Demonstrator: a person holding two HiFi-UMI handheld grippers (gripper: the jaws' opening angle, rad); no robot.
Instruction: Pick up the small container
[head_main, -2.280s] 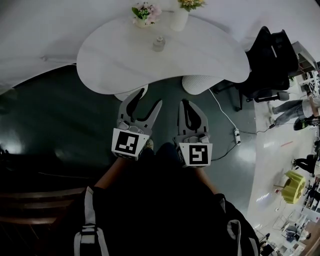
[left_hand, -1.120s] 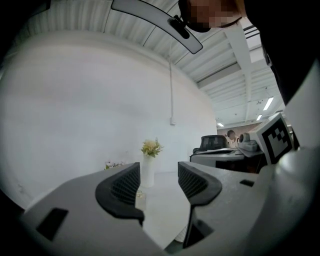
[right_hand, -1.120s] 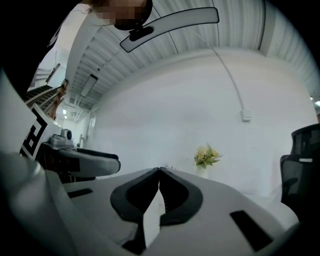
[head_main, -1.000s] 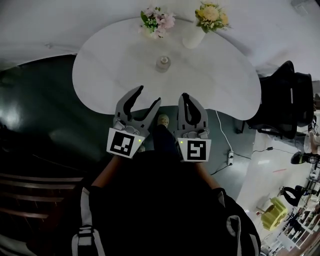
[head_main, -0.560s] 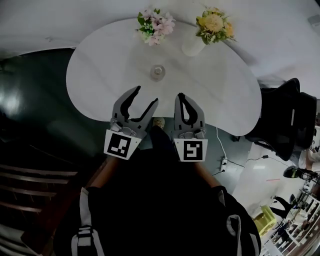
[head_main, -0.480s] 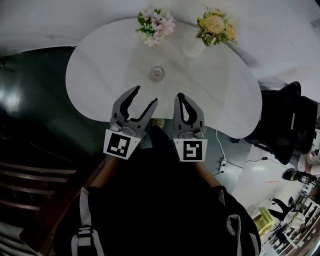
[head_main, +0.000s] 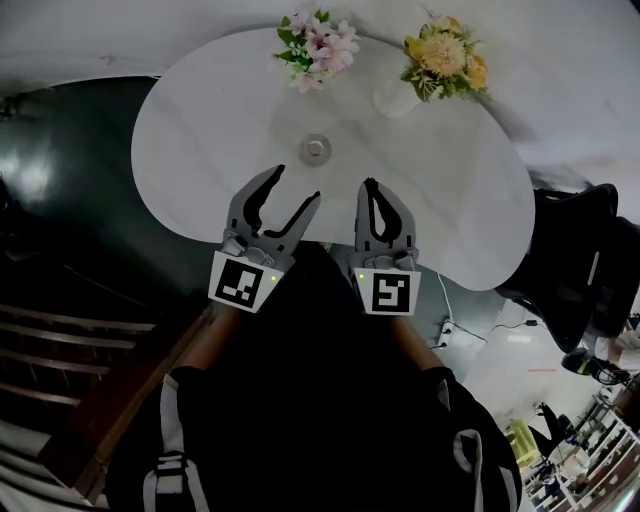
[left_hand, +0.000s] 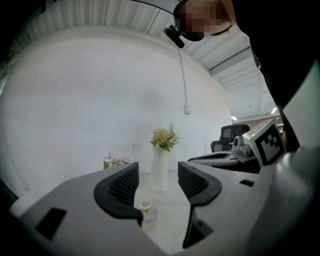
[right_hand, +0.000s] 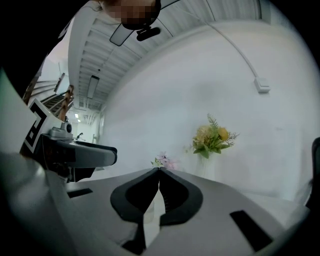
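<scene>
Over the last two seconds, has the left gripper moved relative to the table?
Yes: the left gripper has advanced from the table's near edge out over its top, closer to the small container.

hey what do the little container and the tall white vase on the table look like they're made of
Small container: likely clear glass or plastic, glossy; the table shows through its walls, and its top is pale and opaque. Tall vase: probably matte white ceramic; opaque, evenly coloured, no sharp glare.

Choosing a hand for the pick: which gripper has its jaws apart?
The left gripper: jaws spread apart, while the right gripper has them pressed together.
</scene>
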